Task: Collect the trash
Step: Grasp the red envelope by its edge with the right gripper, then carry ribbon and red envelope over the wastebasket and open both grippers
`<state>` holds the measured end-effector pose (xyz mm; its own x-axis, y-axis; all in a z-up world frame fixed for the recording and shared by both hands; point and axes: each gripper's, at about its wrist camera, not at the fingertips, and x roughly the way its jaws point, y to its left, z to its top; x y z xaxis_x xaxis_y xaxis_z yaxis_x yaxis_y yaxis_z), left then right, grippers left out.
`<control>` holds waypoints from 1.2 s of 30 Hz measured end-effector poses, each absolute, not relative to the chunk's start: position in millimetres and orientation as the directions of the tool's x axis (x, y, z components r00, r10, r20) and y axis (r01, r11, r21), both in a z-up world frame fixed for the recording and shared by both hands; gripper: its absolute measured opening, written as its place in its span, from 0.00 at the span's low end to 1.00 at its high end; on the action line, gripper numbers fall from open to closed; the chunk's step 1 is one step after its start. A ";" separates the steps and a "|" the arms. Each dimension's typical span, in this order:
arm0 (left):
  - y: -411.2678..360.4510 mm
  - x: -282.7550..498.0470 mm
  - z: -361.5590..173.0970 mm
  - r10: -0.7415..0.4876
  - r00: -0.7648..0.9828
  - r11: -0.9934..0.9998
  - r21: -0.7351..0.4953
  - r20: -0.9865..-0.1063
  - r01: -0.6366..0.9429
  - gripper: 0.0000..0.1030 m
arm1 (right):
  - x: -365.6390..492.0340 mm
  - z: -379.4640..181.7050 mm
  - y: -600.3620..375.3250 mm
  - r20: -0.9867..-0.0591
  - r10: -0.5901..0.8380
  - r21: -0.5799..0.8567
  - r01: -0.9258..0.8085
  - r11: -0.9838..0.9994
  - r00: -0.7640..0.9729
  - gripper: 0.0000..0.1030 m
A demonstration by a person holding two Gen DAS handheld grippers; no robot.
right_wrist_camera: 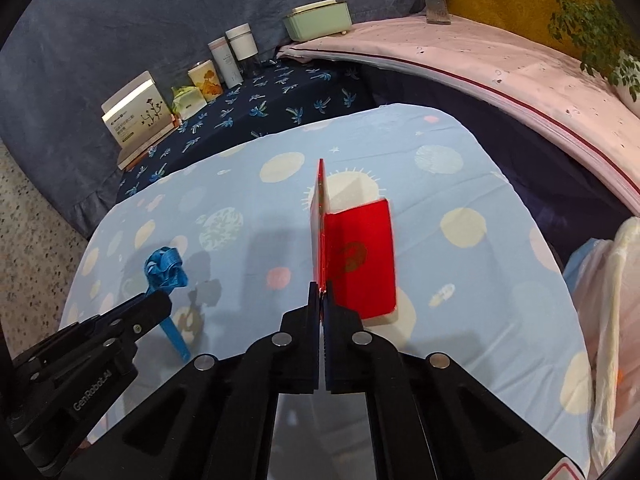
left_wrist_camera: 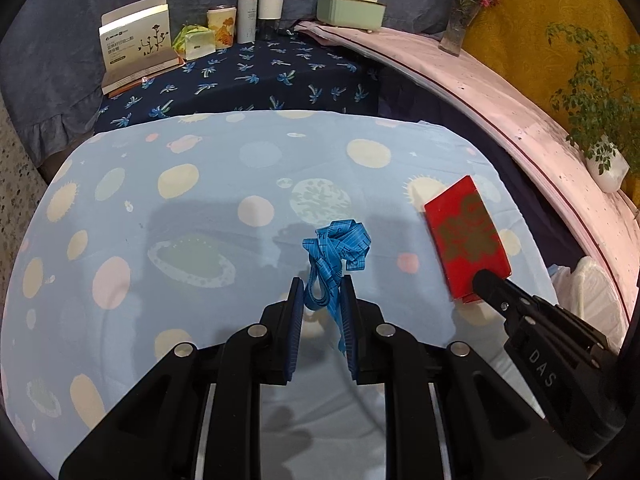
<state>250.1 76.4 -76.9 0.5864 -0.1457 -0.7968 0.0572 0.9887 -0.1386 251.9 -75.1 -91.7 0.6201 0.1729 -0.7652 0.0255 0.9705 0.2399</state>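
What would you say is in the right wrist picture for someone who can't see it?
The right gripper has its jaws shut on the edge of a red envelope, lifted above a table covered by a light blue planet-print cloth. At left, the left gripper holds a tangled blue ribbon. A white plastic bag sits at right.

Right of the fingers, a white and blue plastic bag (right_wrist_camera: 600,320) is cut off by the picture's edge. The small print on the white cardboard box (left_wrist_camera: 136,42) far ahead is too small to read. The red folded card's (right_wrist_camera: 360,256) near edge sits hidden between the right gripper's (right_wrist_camera: 322,294) jaws.
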 end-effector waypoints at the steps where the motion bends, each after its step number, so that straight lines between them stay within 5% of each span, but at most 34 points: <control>1: 72.8 246.8 -75.3 -0.149 0.587 0.988 -0.138 -0.796 0.064 0.17 | 245.9 -88.9 -77.2 -0.762 0.174 0.245 0.029 0.969 0.624 0.02; 36: -99.8 119.9 -21.3 -0.289 0.577 0.931 -0.084 -0.764 0.355 0.17 | 67.9 -23.8 -239.1 -0.668 0.008 0.311 0.269 0.912 0.744 0.02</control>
<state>119.9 -99.8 -21.3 0.5774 -0.2890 -0.7636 0.3547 0.9312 -0.0842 67.9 -239.1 -23.8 0.7439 0.0083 -0.6683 0.2691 0.9116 0.3108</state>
